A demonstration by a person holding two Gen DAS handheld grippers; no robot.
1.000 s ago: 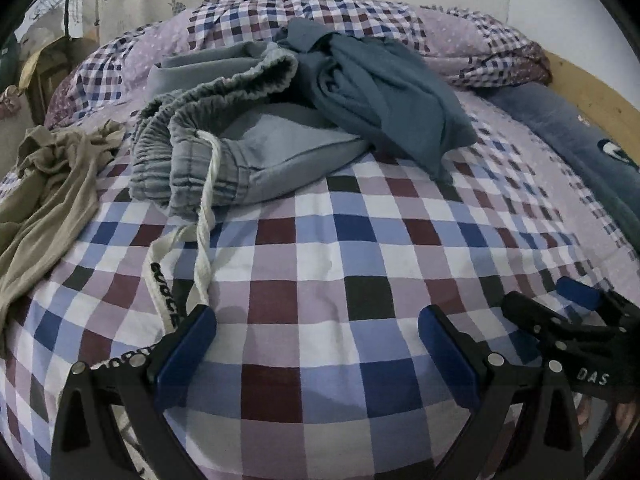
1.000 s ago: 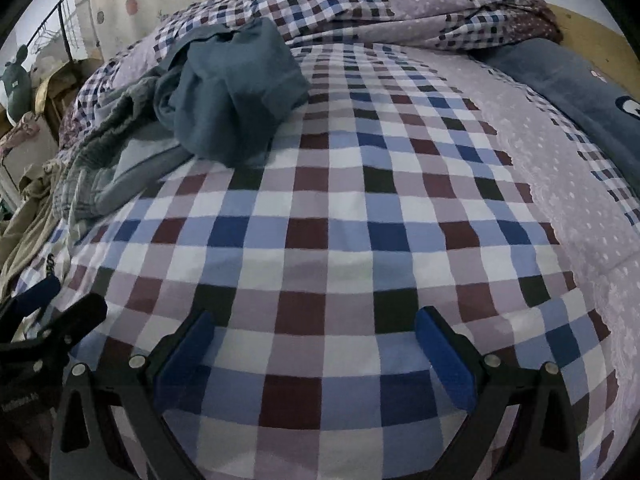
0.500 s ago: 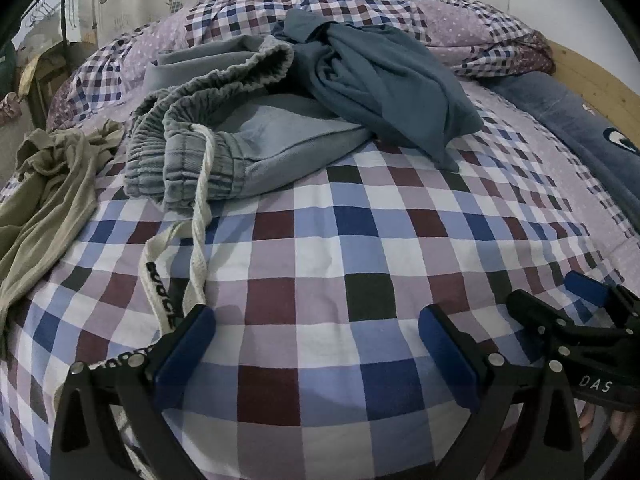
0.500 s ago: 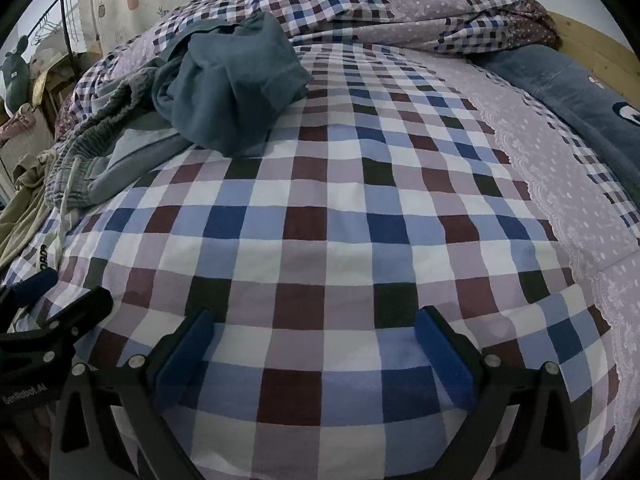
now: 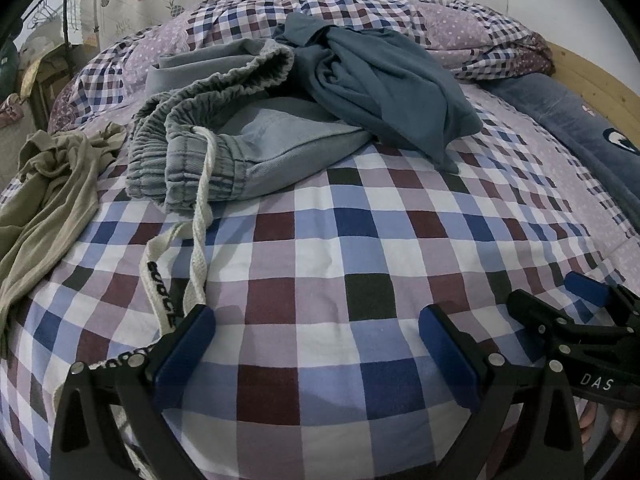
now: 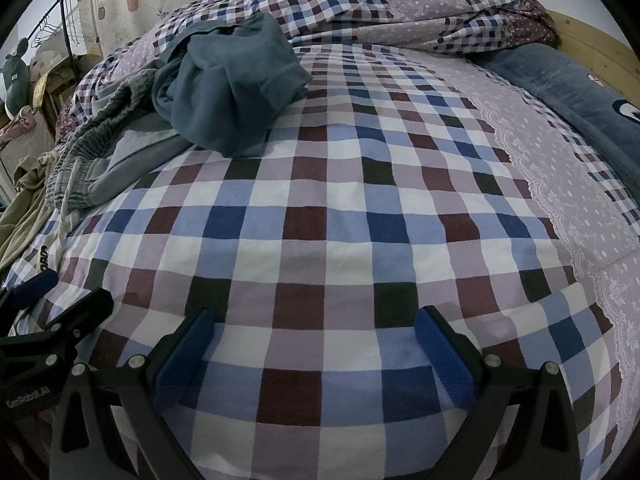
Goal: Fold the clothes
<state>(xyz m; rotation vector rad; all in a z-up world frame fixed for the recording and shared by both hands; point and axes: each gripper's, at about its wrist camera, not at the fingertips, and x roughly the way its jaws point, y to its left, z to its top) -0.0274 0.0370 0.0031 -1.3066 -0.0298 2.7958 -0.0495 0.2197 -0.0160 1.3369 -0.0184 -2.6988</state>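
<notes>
On the checked bed cover [image 5: 320, 264] lies a heap of clothes. Grey sweatpants [image 5: 224, 132] with an elastic waistband trail a white drawstring [image 5: 200, 216] toward my left gripper [image 5: 316, 328]. A crumpled teal-blue garment [image 5: 384, 92] rests on the pants; both also show in the right wrist view, teal garment [image 6: 232, 80] over grey pants [image 6: 100, 160]. An olive garment [image 5: 44, 200] lies at the left edge. My left gripper is open, low over the cover, its left pad [image 5: 184, 344] beside the drawstring end. My right gripper [image 6: 312, 332] is open over bare cover, nothing between its fingers.
A folded checked and dotted quilt [image 5: 460, 36] lies along the back. A dark blue pillow [image 5: 568, 116] and a wooden bed frame [image 5: 592, 68] bound the right side. A clothes rack [image 6: 52, 28] and clutter stand off the bed's left. The right gripper [image 5: 580, 312] shows in the left wrist view.
Both grippers have risen and tilted slightly, so the clothes heap sits lower and a bit nearer in each view. Both stay open; the clothes have not moved.
</notes>
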